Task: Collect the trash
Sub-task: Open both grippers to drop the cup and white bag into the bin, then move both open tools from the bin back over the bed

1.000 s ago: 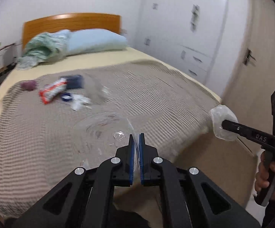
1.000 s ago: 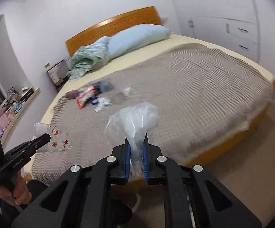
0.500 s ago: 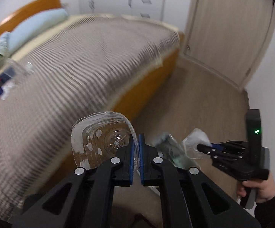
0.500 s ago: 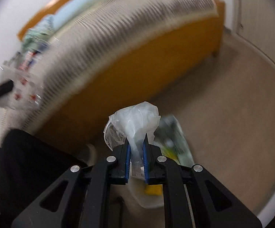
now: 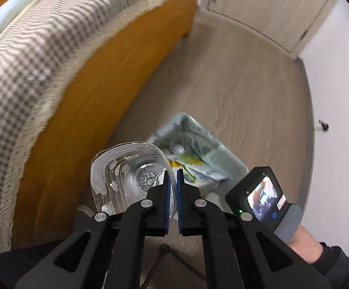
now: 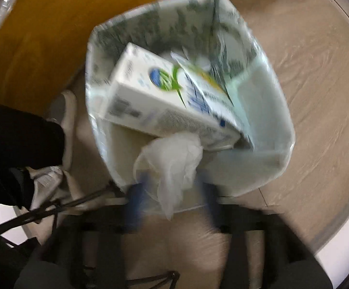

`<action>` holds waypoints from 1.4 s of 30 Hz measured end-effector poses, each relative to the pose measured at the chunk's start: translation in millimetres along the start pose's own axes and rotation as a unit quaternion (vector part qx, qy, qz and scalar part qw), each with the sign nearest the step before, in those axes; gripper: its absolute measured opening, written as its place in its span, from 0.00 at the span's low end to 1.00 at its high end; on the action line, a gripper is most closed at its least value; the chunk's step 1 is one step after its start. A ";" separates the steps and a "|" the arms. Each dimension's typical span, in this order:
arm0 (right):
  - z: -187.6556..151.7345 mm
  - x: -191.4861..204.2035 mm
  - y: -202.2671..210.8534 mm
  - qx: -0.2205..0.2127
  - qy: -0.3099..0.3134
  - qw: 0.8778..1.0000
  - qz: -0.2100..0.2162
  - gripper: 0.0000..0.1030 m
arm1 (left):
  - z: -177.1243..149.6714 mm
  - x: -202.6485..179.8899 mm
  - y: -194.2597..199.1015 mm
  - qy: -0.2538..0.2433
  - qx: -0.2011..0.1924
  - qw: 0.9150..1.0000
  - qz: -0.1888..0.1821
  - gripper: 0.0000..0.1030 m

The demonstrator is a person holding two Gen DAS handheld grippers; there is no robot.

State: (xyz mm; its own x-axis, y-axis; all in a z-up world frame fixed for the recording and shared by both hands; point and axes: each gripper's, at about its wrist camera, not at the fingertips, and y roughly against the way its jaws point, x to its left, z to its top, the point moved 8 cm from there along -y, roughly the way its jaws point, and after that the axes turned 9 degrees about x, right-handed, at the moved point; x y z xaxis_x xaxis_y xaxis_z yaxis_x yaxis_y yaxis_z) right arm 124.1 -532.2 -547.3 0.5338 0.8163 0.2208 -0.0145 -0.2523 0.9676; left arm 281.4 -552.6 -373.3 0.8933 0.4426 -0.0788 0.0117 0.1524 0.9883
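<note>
**Two grippers over one bin, one piece of trash let go**

Only the left wrist view showed the bed (image 5: 30, 55) with its checked blanket, the door (image 5: 266, 4), and the left gripper (image 5: 172, 187) clamped nearly shut on the rim of one clear plastic container (image 5: 126, 178), held above the floor beside the bin (image 5: 225, 159). It also caught the back of the right gripper's body, with its small lit screen (image 5: 263, 195), and the hand below it.

Only the right wrist view looked straight down into the lined trash bin (image 6: 271, 110). Inside lay one white carton (image 6: 160, 96) with a green and blue logo, tilted. The right gripper (image 6: 172, 192), blurred, had just been opening its jaws; they stood wide apart, and one crumpled clear plastic bag (image 6: 172, 161) hung between them at the bin's near rim, with neither finger visibly pressing on it. One shoe (image 6: 66, 115) stood beside the bin.
</note>
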 end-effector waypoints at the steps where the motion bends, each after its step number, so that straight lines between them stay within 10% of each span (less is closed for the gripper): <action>1: -3.1 0.1 4.2 -0.005 -0.003 1.000 0.014 0.65 | -0.3 -1.1 -4.3 -0.002 0.006 1.000 -0.003 0.02; 7: -7.0 -43.6 56.2 -0.093 -0.085 0.991 0.037 0.65 | -11.8 -29.9 -44.0 -0.043 0.087 0.993 -0.073 0.02; 14: -20.1 -94.0 103.0 -0.150 -0.147 0.977 0.019 0.65 | -41.6 -82.1 -109.0 -0.168 0.179 0.966 -0.076 0.02; 17: -27.4 -105.9 101.4 -0.152 -0.160 0.975 0.018 0.67 | -44.5 -90.0 -127.6 -0.160 0.180 0.968 -0.075 0.04; 20: -32.4 -111.5 90.7 -0.142 -0.170 0.975 0.011 0.67 | -55.0 -91.4 -153.4 -0.151 0.213 0.963 -0.063 0.39; 22: -35.4 -110.2 83.1 -0.136 -0.172 0.976 0.014 0.67 | -57.3 -86.9 -159.1 -0.137 0.208 0.967 -0.056 0.55; 42: -21.3 -77.8 104.8 -0.133 -0.137 0.981 -0.006 0.67 | -39.2 -56.7 -99.9 -0.117 0.136 0.983 -0.041 0.55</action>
State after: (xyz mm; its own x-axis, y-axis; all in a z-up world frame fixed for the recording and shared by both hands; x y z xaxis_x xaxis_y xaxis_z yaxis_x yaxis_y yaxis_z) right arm 63.0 -611.2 -460.5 0.7425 0.6382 0.2032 -0.2081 -0.0686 0.9757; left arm 212.1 -558.3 -472.7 0.9630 0.2184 -0.1582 0.1787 -0.0777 0.9808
